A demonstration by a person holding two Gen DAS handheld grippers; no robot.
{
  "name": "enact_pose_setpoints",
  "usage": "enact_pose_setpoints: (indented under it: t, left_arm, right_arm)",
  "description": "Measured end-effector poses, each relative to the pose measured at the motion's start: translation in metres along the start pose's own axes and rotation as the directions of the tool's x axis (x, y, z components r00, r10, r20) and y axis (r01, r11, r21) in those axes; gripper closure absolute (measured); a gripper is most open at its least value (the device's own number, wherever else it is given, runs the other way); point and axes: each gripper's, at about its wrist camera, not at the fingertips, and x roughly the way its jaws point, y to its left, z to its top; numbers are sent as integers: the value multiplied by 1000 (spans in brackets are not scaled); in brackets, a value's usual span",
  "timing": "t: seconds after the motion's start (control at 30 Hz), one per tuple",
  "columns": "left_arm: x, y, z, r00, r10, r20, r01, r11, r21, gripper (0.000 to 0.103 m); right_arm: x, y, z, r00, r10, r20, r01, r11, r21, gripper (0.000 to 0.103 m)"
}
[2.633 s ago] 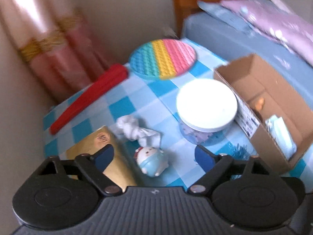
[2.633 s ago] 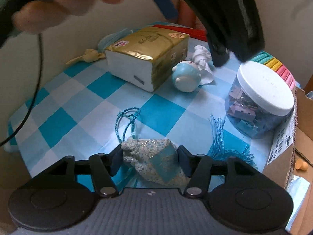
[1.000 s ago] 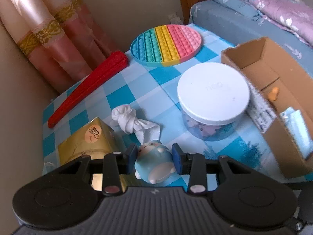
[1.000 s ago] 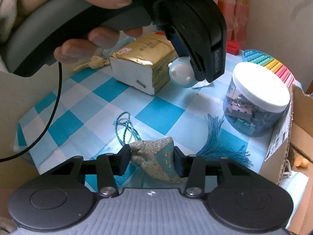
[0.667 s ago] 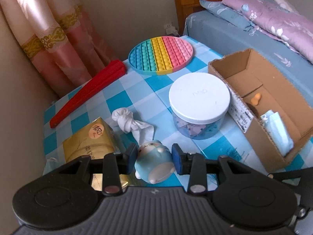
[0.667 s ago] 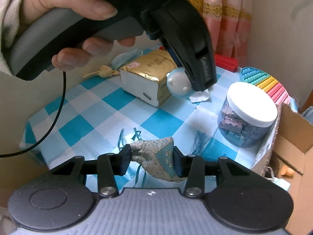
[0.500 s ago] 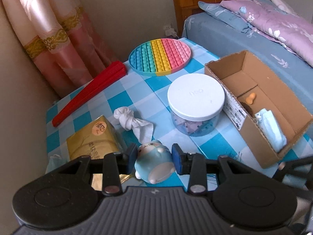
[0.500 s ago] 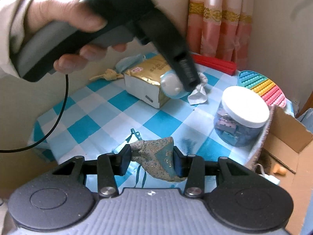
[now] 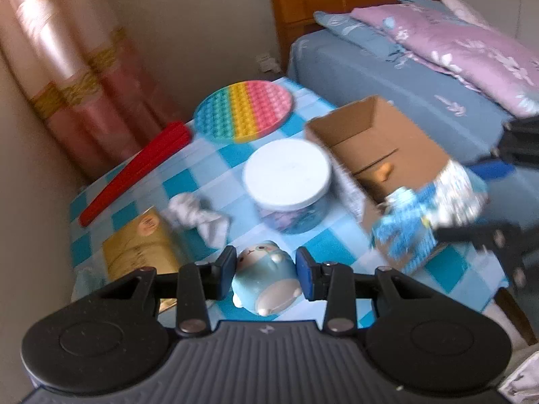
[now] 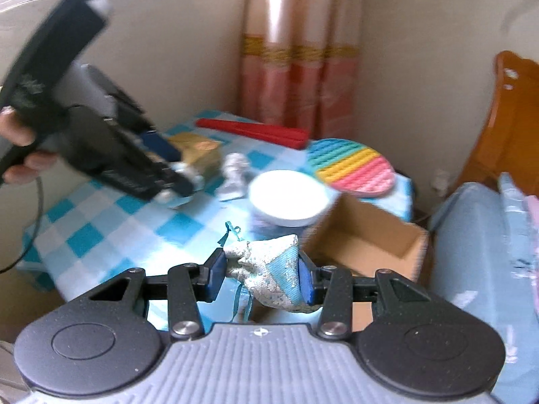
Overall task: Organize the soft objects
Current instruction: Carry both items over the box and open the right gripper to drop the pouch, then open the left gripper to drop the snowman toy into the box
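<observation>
A bed (image 9: 387,77) with blue bedding and a lilac flowered pillow (image 9: 465,47) stands past the far side of the counter (image 9: 188,175), which wears a blue-and-white checked cloth. Pink curtains with gold bands (image 10: 296,57) hang in the corner behind it.

On the counter an open brown cardboard box (image 9: 374,141) sits at the right edge, a small orange thing lying inside. Beside it stands a clear round jar with a flat white lid (image 9: 286,171). Behind the jar lies a round rainbow pop-it mat (image 9: 244,114) of bumpy silicone, and a long red folded fan (image 9: 134,175) stretches along the curtain side. A gold-wrapped tissue pack (image 9: 141,242) with a round orange sticker, its writing too blurred to read, sits at the near left, a crumpled white cloth (image 9: 198,212) between it and the jar.

The left gripper (image 9: 266,272) tilts down over the counter, its blue-padded fingers clamped on a soft blue squishy figure (image 9: 266,282) with a pale face and belly, held clear of the cloth. In the right wrist view a person's hand (image 10: 17,148) grips that tool's grey handle, a black cable trailing below.

The right gripper (image 10: 261,277) also angles downward, fingers pressed on a glittery silver-and-blue fabric pouch (image 10: 269,276) with teal cord, held above the counter's edge near the box; a blue tassel (image 9: 401,232) dangles from it in front of the box.
</observation>
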Motion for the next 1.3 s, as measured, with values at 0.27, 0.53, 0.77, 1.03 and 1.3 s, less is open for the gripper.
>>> enact_pose_setpoints:
  t: [0.27,0.53,0.77,1.03,1.3]
  left_arm:
    - [3,-40,33,998,-68,18,67,995,72,66]
    - [29,-78,80,989,-143,34,139,985,106,66]
    - [70,-101,113,988,-156,19,154,983,101,65]
    - [79,-106,119,991,-122,56,117,989,86,17]
    - [52,-100,100,992,-98,84,92,993,69,10]
  right_arm:
    - [14,-46,-13,996,-35,-80,40,997,59,54]
    - [31,-67,-34,991,-60,-120,72,992,101,30]
    - [21,-72,-42,995,-53,-84,62,991,117,21]
    - [16,-78,-49,995,-43,-85,56,986,157,11]
    - [7,-71,-43,998,-35,-45,42,984,174,0]
